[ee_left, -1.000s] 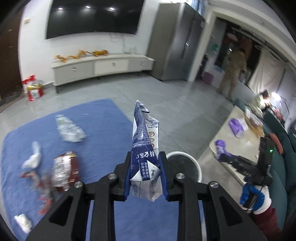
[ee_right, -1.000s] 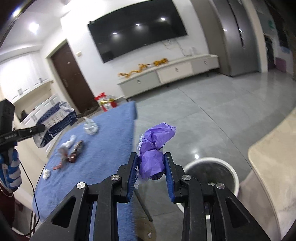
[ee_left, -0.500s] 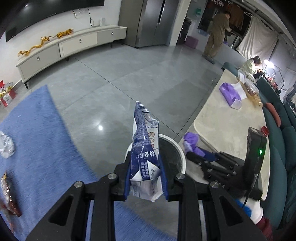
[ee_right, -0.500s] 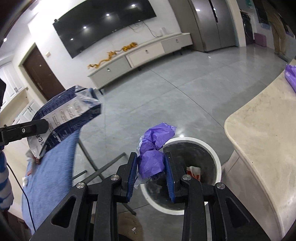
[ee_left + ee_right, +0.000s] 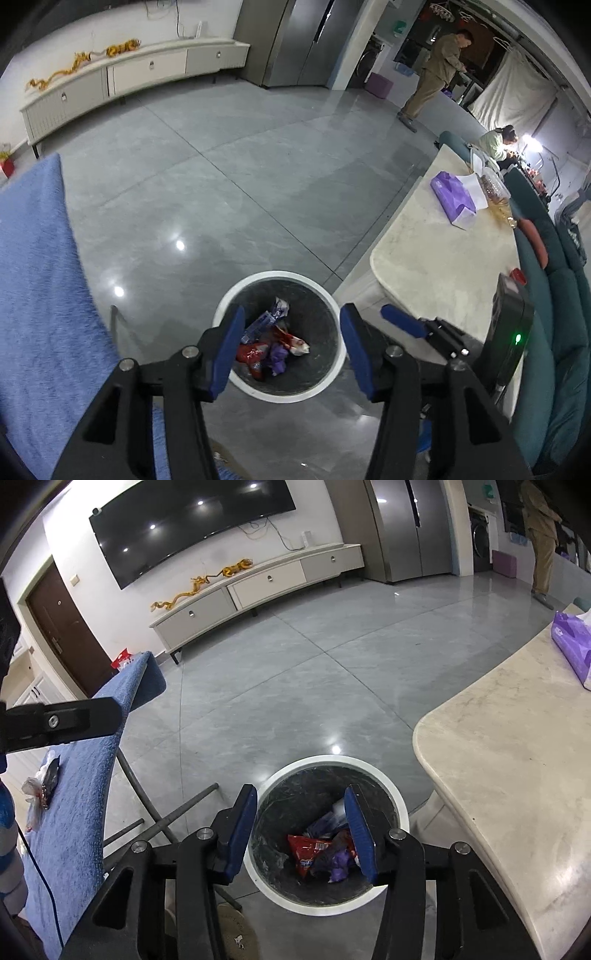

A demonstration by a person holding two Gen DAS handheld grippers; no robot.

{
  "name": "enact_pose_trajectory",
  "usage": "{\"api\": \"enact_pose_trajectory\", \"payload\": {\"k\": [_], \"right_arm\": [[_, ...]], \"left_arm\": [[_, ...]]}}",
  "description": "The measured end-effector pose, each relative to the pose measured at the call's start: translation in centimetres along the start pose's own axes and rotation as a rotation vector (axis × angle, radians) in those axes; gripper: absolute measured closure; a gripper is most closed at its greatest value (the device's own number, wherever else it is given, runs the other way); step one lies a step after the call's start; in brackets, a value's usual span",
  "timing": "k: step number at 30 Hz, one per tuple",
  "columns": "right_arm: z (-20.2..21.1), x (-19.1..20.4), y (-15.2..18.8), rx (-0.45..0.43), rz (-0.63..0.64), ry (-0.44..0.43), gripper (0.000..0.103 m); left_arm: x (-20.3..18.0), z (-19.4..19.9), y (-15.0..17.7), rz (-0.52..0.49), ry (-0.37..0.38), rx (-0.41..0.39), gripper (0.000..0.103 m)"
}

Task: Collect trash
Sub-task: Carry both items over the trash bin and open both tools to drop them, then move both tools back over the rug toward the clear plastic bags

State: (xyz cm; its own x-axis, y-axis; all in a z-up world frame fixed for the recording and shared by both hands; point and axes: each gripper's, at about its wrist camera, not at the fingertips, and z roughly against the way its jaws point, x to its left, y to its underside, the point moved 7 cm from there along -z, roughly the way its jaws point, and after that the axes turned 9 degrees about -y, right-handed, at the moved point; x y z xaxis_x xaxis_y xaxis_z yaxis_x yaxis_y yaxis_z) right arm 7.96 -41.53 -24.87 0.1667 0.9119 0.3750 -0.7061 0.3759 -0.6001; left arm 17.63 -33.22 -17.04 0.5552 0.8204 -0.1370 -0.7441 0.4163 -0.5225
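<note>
Both grippers (image 5: 291, 345) (image 5: 301, 823), just spread and empty, partly hide the bin's (image 5: 400, 805) wrappers (image 5: 308, 851).

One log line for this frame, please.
phase: drop | left gripper: just opened, empty | right gripper: just opened, empty | bin: holds wrappers | table: trash remains

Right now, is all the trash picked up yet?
Not yet. Several wrappers already lie in the bin. Both claws, left and right, have just been opening above it and hold nothing. A few scraps are left on the blue cloth.
</note>
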Motion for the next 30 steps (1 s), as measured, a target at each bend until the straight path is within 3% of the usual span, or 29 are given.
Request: {"api": "enact_pose_trajectory", "payload": {"k": [9,16,30], "right_arm": [[4.5,2.9,-1.5,-0.095,0.027,-0.024,0.054],[8.8,7.5,-3.2,-0.185,0.074,-0.071,0.054],[11.3,21.0,-5.7,-0.222,0.246,-0.211,0.054]], "left_arm": [[3.3,7.6,0.1,0.020,-0.057,-0.145,0.045],[8.0,14.1,1.8,0.050,-0.098,-0.247,0.044],[23.2,22.8,8.5,0.208,-0.246,-0.347,0.044]]}}
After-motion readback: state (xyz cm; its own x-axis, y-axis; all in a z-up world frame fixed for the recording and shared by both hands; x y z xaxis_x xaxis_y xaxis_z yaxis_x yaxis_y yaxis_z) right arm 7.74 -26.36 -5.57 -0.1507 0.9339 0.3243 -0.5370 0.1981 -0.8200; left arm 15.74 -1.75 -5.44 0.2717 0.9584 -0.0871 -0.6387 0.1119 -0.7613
